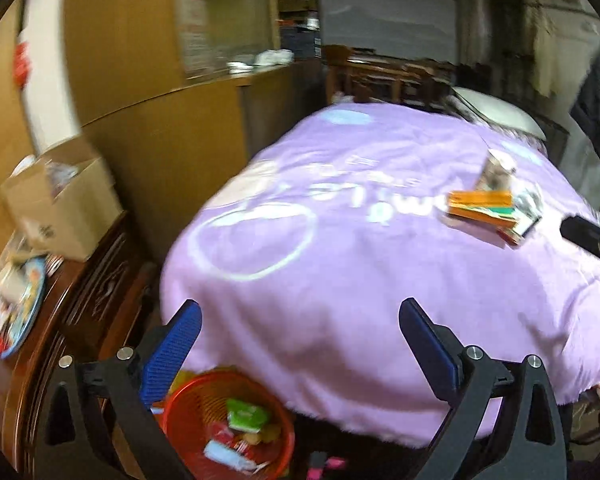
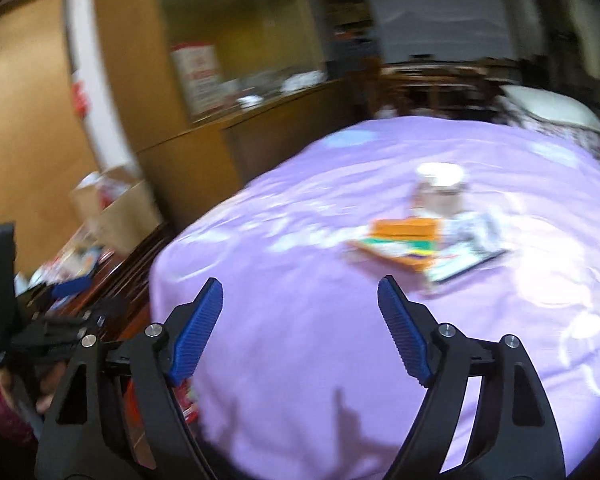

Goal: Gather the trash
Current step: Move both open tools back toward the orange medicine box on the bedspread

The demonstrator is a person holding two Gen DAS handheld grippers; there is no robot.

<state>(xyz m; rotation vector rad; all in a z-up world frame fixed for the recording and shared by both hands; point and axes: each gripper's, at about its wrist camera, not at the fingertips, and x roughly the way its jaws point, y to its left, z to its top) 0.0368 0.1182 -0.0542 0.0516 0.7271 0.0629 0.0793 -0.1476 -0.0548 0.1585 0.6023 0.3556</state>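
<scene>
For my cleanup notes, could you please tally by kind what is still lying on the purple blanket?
Orange box: 1
White-lidded cup: 1
Flat printed packets: at least 2; blur hides any more
Total: at least 4, all in one cluster on the purple blanket.

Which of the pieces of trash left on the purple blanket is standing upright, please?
The white-lidded cup stands upright behind the pile; the orange packet and others lie flat.
</scene>
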